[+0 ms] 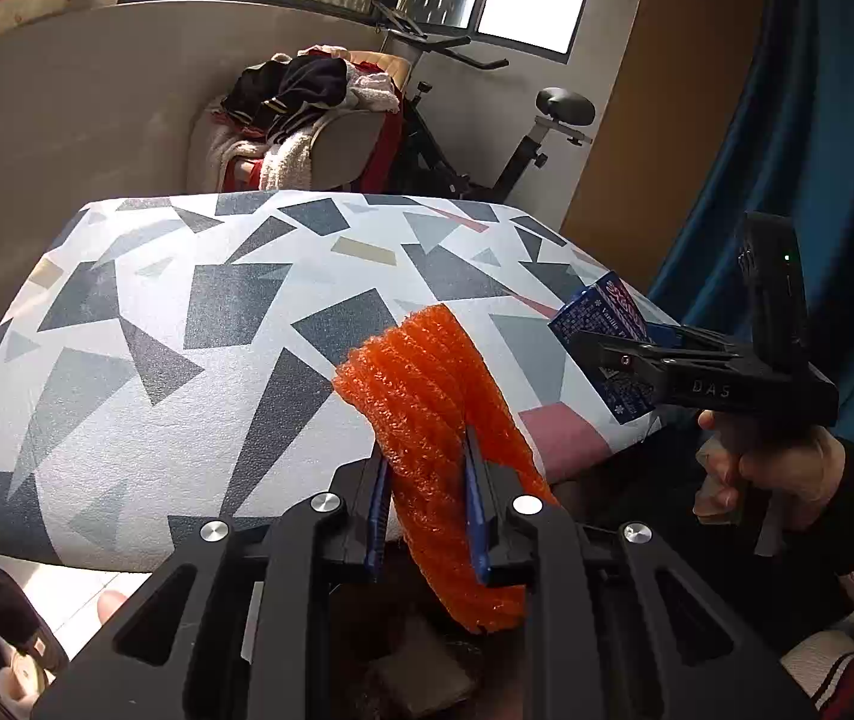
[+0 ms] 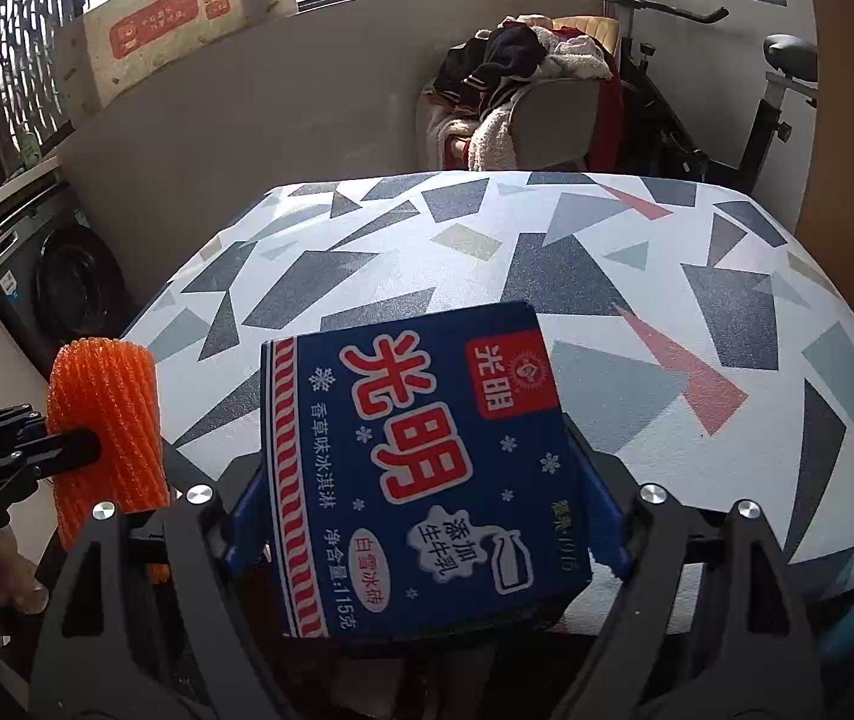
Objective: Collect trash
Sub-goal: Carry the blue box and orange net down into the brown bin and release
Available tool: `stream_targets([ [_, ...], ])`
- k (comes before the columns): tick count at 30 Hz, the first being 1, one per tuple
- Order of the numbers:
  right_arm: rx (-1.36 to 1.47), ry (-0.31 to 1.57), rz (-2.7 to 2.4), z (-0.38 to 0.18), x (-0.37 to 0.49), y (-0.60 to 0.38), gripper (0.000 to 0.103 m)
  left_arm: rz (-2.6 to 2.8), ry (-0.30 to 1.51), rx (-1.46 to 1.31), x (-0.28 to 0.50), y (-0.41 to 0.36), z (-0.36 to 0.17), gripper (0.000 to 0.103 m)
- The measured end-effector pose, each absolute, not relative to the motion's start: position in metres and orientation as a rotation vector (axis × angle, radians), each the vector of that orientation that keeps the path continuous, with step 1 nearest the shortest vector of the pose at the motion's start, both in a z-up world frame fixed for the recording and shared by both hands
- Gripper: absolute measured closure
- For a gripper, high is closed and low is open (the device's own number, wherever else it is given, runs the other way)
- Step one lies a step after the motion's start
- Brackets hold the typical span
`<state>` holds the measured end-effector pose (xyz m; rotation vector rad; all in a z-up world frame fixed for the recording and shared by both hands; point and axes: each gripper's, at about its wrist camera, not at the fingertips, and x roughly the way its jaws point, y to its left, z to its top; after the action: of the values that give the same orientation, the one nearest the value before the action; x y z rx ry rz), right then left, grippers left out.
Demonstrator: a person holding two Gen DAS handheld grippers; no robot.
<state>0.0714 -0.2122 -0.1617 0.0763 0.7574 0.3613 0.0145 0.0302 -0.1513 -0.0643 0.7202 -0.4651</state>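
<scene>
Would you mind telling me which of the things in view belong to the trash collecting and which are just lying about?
Part of the job:
- orange foam net, clamped in the left gripper
- blue ice cream box, clamped in the right gripper

Just lying about:
- patterned table
- chair piled with clothes
- exercise bike
- washing machine
- blue curtain

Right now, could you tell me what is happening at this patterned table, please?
A person is collecting trash with a gripper in each hand. The left gripper is shut on an orange foam mesh sleeve, and the right gripper is shut on a dark blue ice cream carton with Chinese lettering. Both pieces are held near the front edge of the table with the grey geometric pattern. No bin is in view.
</scene>
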Motion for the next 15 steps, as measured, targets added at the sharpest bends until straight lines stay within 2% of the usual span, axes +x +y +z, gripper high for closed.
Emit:
stream_targets([
  [13,0.107,0.772,0.348,-0.175,0.051,-0.222,0.021,-0.461,0.817,-0.052,-0.006,0.023,-0.184,0.081],
  [15,0.111,0.777,0.348,-0.177,0.05,-0.222,0.021,-0.463,0.837,-0.067,-0.007,0.023,-0.187,0.077],
])
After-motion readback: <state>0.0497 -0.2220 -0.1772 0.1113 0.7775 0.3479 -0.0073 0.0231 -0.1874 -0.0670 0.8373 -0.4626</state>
